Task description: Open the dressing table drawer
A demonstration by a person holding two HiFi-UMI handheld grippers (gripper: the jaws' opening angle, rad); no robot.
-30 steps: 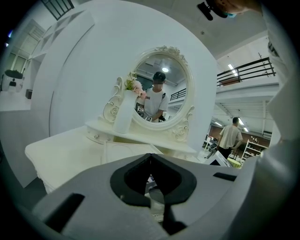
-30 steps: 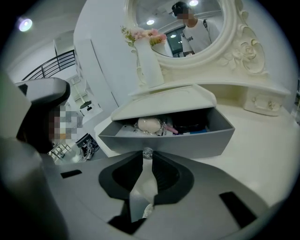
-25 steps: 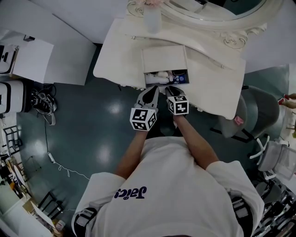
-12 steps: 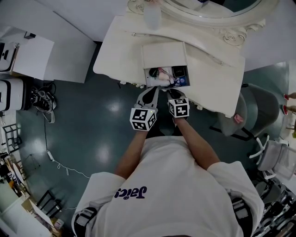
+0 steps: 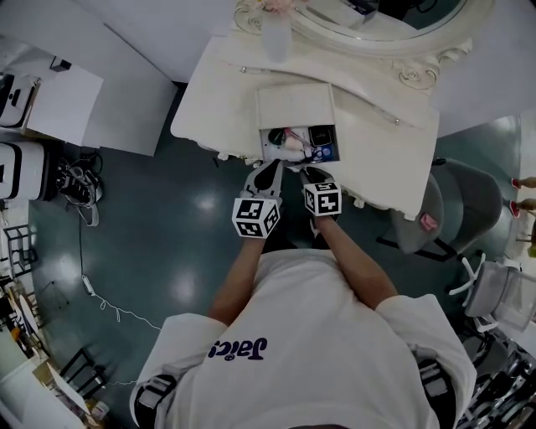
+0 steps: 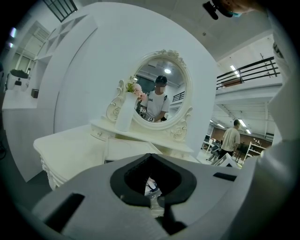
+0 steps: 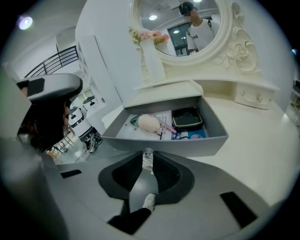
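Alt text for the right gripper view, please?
An open drawer in a cream dressing table holds a dark case and a pale fluffy ball. The right gripper is opening its jaws round the small knob; an oval mirror stands behind.

The cream dressing table (image 5: 377,151) stands on a dark floor (image 5: 167,235), with an oval mirror (image 5: 377,21) at its back and a white vase (image 5: 276,33) beside that. Its drawer (image 7: 164,143) is pulled out, holding a dark case (image 7: 187,118), papers (image 7: 136,130) and perhaps a powder puff (image 7: 149,123)
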